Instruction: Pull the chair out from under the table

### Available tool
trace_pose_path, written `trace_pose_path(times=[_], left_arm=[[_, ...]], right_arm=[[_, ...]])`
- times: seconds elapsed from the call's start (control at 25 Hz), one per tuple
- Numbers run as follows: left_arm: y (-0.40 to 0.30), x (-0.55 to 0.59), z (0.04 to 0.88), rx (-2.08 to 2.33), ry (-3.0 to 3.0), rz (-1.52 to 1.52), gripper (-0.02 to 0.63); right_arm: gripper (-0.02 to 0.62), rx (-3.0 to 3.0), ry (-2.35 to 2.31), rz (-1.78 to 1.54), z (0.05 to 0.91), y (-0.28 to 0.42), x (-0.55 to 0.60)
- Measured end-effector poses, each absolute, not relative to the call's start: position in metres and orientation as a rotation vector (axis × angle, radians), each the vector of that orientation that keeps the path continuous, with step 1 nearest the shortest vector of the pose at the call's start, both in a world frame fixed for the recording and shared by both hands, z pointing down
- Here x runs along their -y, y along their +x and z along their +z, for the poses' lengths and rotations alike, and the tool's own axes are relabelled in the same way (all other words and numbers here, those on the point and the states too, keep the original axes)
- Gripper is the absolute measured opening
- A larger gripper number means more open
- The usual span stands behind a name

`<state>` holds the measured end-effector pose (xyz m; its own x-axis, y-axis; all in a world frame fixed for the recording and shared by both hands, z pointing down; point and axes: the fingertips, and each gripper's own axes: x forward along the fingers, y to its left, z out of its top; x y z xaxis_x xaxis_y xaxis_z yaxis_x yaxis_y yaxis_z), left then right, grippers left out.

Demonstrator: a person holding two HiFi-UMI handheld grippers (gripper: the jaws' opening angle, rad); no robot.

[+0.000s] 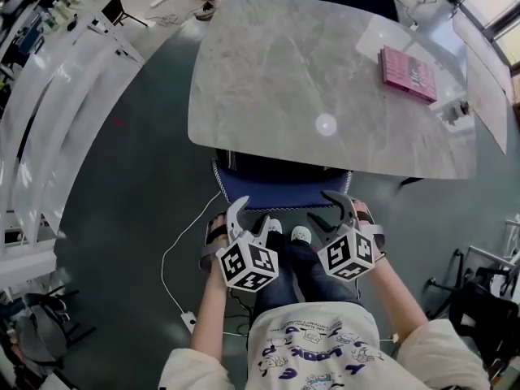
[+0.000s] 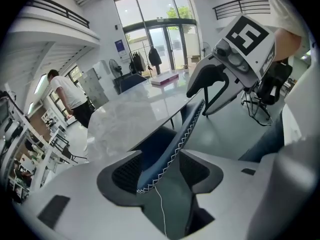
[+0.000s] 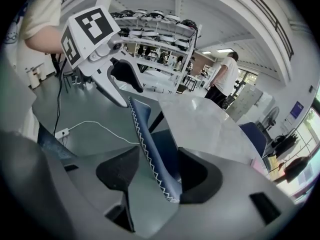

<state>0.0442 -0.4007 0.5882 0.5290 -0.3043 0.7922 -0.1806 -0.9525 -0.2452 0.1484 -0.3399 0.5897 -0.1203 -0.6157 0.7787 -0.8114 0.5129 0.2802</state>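
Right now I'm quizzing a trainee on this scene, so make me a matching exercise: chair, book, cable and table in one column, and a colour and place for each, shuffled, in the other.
Things:
1. chair
2. book
3. cable
4. table

Descriptions:
A. white, lying on the floor
B. grey marbled top, standing in the middle of the head view
C. blue, tucked under the table's near edge
D. pink, lying on the table top near its right end

Pairs: 1-C, 2-D, 3-A, 4-B
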Motion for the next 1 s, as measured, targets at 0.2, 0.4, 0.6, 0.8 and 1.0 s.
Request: trace_pose_path(times=[0.2,0.4,0.6,0.8,1.0], left_arm=[[0.052,0.397,0.606,-0.303,-2.573,-1.462,0.252],[0.061,0.397,0.624,-0.178,-2.509,-1.498,0.252],[0.066,0.395,0.635,-0.059,-2.47,-1.524,0.22],[0.068,0.392,0.646,0.027,-2.379,-1.557,0.165],[0.067,0.393,0.65,0.097,-2.296,-1.515,0.133]], right_arm=[[0.252,1.787,1.099,0.239,0.61,0.148,0.338],[0.249,1.759,1.014,0.205,0.625,0.148,0.341],[0.242,1.735,0.939,0.186,0.635,0.147,0.345],[0.207,1.707,0.857,0.144,0.645,0.145,0.351],[0.132,1.721,0.817,0.145,0.652,0.139,0.352]])
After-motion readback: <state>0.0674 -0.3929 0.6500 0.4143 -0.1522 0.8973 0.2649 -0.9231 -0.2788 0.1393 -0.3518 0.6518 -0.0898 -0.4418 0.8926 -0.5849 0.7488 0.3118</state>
